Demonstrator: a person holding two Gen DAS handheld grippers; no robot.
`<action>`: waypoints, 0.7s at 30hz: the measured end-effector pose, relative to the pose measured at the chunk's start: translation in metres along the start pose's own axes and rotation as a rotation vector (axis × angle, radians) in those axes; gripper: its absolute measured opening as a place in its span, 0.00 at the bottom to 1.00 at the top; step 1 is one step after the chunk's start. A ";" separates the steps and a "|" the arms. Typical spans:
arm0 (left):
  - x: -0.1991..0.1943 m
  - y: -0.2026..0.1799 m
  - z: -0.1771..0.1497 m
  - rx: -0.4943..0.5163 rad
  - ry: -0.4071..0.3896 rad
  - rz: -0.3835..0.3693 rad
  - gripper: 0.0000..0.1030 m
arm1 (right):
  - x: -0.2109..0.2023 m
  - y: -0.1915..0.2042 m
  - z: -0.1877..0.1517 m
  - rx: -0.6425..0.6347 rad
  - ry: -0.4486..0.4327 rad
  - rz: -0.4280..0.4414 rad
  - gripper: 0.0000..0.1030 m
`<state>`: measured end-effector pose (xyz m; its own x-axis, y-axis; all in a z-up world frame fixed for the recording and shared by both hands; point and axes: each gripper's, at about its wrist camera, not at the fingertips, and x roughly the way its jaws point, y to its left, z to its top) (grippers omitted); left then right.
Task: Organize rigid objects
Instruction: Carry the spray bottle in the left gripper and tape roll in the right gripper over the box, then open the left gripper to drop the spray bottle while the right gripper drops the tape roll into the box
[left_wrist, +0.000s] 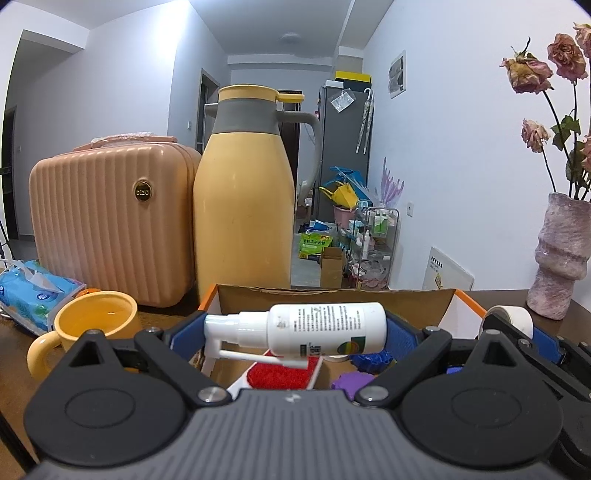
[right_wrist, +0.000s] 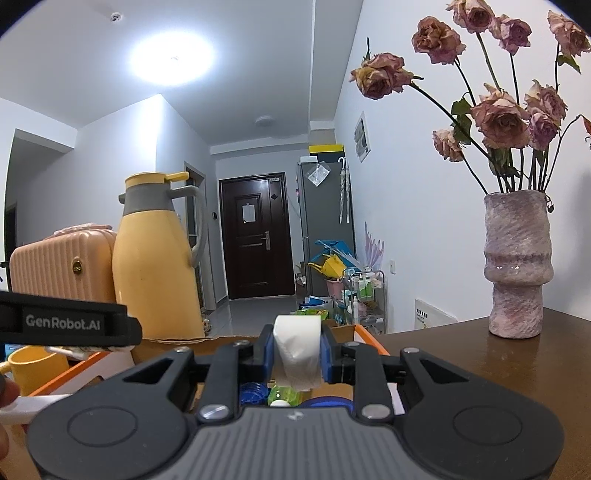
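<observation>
Left gripper (left_wrist: 295, 332): grey ribbed housing at lower centre, two black round-based linkage arms with triangular cut-outs, silver screws at the pivots, blue fingers (left_wrist: 184, 330). Right gripper (right_wrist: 297, 356): same grey ribbed body, black linkages, silver screws, blue fingers (right_wrist: 267, 354). At the right view's left edge, a black bar reads "GenRobot.AI"; blurred skin at lower left.

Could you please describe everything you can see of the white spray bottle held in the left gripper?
The white spray bottle is glossy plastic and lies on its side, clamped end to end between the left gripper's blue pads. Its pump head points left, with a thin nozzle tube folded down along it. A label with small black print and a green and yellow logo wraps the body. It hangs over the open cardboard box, touching only the pads.
</observation>
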<state>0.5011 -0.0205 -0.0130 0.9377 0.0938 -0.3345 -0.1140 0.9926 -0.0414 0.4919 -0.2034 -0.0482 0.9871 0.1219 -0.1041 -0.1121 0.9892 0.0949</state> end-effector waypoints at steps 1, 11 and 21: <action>0.002 0.000 0.000 0.002 0.001 0.001 0.95 | 0.001 0.000 0.000 -0.001 0.001 0.001 0.23; 0.016 -0.001 0.003 0.002 0.018 0.006 0.95 | 0.017 0.000 0.000 0.000 0.024 0.010 0.23; 0.027 0.000 0.006 0.008 0.036 0.016 0.95 | 0.031 -0.003 0.001 0.010 0.039 0.025 0.23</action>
<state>0.5280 -0.0173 -0.0168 0.9233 0.1065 -0.3689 -0.1258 0.9917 -0.0285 0.5225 -0.2026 -0.0505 0.9786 0.1502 -0.1404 -0.1357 0.9849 0.1077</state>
